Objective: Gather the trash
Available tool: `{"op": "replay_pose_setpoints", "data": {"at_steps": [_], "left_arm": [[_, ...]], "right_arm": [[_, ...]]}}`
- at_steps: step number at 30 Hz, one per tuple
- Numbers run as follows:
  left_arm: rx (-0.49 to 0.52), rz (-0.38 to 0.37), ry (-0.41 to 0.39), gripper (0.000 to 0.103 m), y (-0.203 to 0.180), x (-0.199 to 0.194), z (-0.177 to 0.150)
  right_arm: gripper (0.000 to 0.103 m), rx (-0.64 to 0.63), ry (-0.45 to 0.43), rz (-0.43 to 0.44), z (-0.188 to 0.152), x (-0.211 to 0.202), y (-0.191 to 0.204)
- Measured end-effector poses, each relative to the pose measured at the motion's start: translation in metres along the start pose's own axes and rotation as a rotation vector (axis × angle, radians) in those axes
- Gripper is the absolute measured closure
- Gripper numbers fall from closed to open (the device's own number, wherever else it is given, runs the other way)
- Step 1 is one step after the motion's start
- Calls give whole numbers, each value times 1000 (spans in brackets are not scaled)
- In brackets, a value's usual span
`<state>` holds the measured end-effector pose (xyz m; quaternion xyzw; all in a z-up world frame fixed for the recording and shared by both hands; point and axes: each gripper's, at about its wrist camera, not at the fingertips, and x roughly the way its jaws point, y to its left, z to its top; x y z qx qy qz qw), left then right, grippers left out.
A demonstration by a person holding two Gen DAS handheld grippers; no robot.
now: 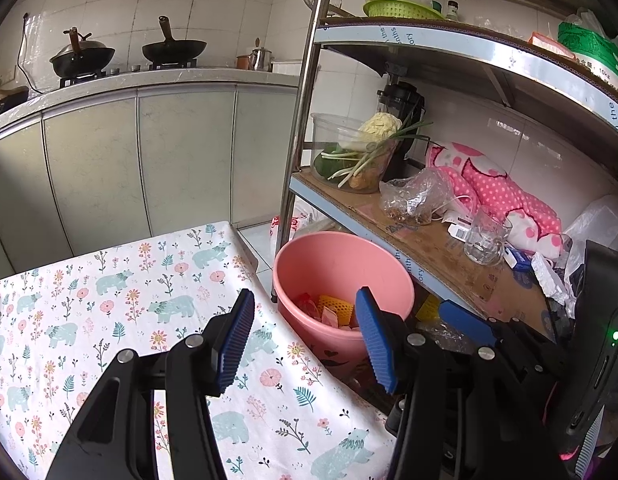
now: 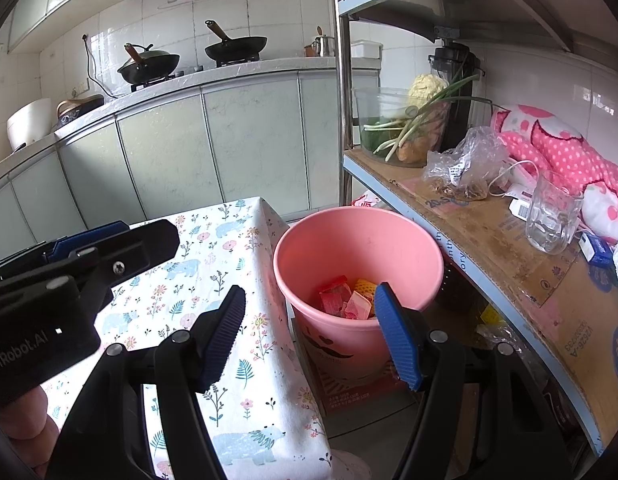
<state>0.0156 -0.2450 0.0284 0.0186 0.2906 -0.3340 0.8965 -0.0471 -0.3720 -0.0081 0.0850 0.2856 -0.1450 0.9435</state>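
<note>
A pink bucket [image 1: 309,264] stands on the floor between the table and the shelf rack, with red, pink and yellow wrappers [image 1: 329,310] lying in it. My left gripper [image 1: 305,336] hangs open over the table's right edge, nothing between its blue pads. In the right wrist view the same bucket [image 2: 405,248] holds the wrappers [image 2: 345,298], and my right gripper [image 2: 309,332] stands open and empty just in front of the bucket. The left gripper [image 2: 109,240] shows at the left of that view, held by a hand [image 2: 25,416].
The table wears a floral bear cloth [image 1: 121,300]. A metal rack's cardboard-lined shelf [image 1: 429,240] carries a glass mug [image 1: 485,240], a crumpled clear bag [image 1: 417,196], a vegetable tub [image 1: 349,152] and a pink dotted cloth. Woks sit on the far counter [image 1: 149,76].
</note>
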Motion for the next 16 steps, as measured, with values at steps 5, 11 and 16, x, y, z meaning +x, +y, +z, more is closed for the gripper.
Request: {"op": "replay_pose_setpoints", "data": {"at_steps": [5,11,16], "left_arm": [[9,-3,3,51,-1,1,0],[4,-4,11,51,2,2,-1],[4,-3,13,51,3,3,-1]], "right_arm": [[35,0,1,0,0,0,0],[35,-4,4,1,0,2,1],[35,-5,7,2,0,3,2]]}}
